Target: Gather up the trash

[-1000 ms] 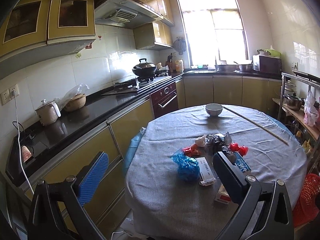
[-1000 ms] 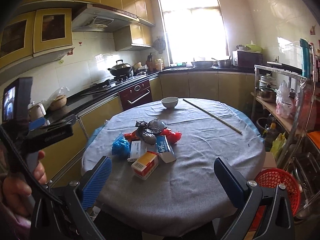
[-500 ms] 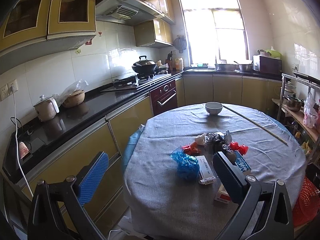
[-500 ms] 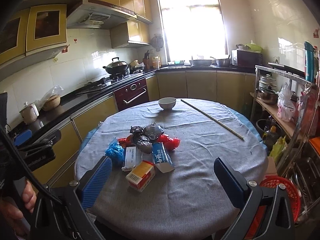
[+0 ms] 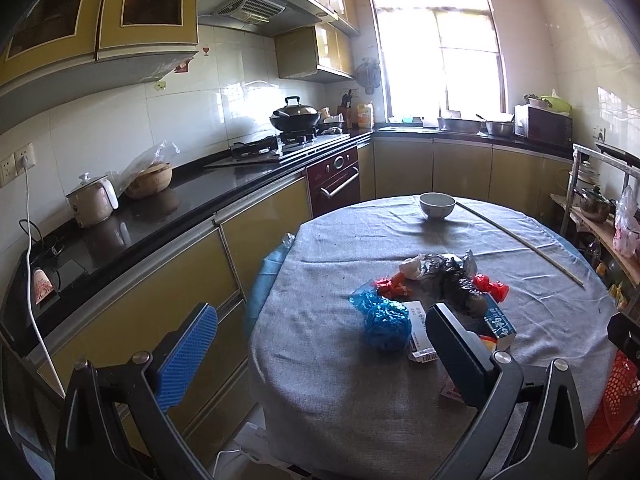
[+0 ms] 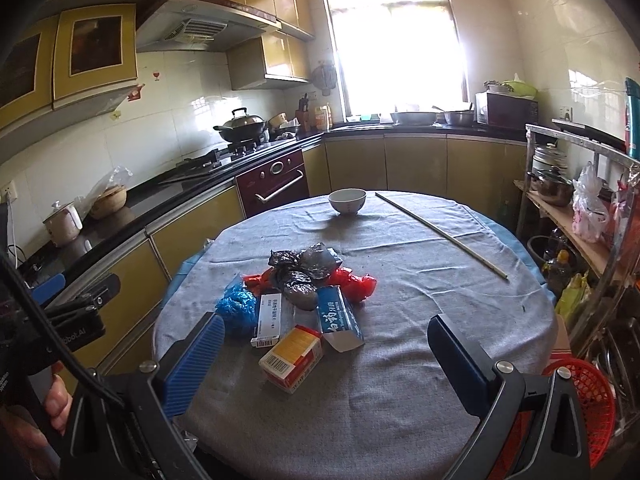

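Since nothing's picked up yet, we're hovering both tools short of the table [image 6: 400, 380], jaws wide and empty: left gripper [image 5: 320, 344] at lower left, right gripper [image 6: 326, 354] facing the trash pile [image 6: 304, 300] mid-frame. We're guessing the red basket [image 6: 588, 404] at lower right is waiting for it. Right view's showing the yellow box [image 6: 292, 354] whole; left view's mostly hiding it behind a finger.
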`<state>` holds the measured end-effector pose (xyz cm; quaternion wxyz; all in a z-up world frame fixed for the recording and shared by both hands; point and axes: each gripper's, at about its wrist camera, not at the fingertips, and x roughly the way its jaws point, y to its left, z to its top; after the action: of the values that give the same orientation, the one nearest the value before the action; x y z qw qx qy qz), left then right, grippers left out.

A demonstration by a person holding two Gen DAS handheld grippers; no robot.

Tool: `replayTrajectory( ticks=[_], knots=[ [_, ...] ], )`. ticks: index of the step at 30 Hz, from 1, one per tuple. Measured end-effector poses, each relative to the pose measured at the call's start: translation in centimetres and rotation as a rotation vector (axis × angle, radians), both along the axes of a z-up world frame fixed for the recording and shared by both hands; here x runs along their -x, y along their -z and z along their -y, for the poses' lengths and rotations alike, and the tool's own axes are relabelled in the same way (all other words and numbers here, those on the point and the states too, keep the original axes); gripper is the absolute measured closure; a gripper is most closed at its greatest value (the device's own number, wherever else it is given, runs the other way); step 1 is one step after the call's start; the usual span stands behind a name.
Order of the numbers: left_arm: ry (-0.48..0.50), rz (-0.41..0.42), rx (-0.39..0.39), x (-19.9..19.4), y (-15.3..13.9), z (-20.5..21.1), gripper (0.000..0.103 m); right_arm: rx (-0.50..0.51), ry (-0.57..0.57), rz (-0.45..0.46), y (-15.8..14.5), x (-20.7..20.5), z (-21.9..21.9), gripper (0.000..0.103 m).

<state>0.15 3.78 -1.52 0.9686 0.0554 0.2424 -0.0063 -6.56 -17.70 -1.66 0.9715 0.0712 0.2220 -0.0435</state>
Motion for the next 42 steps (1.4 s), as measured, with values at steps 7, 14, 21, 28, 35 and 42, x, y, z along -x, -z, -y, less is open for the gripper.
replayTrajectory(
  ticks=[7,14,21,28,35,42],
  knots=[
    [-0.011,-0.040,-0.007,-1.3,1.5,-0.2,0.000,-0.012,-0.018,-0.018,0.9,-1.5,0.3,0.000],
    [-0.028,-0.080,-0.021,-2.8,2.8,-0.1,0.000,-0.027,-0.036,-0.049,2.3,-3.2,1.0,0.000],
    [-0.046,-0.102,-0.037,-4.2,3.4,0.4,0.000,-0.040,-0.051,-0.074,3.2,-4.7,1.8,0.000],
    [-0.058,-0.128,-0.050,-5.6,4.2,1.1,0.000,-0.044,-0.065,-0.096,3.7,-6.4,2.4,0.000],
    [-0.066,-0.154,-0.057,-7.0,4.9,1.6,0.000,-0.040,-0.081,-0.116,4.0,-7.8,2.7,0.000],
    [-0.058,-0.174,-0.067,-8.2,5.5,2.2,0.000,-0.046,-0.083,-0.132,4.5,-8.8,3.1,0.000]
  ],
)
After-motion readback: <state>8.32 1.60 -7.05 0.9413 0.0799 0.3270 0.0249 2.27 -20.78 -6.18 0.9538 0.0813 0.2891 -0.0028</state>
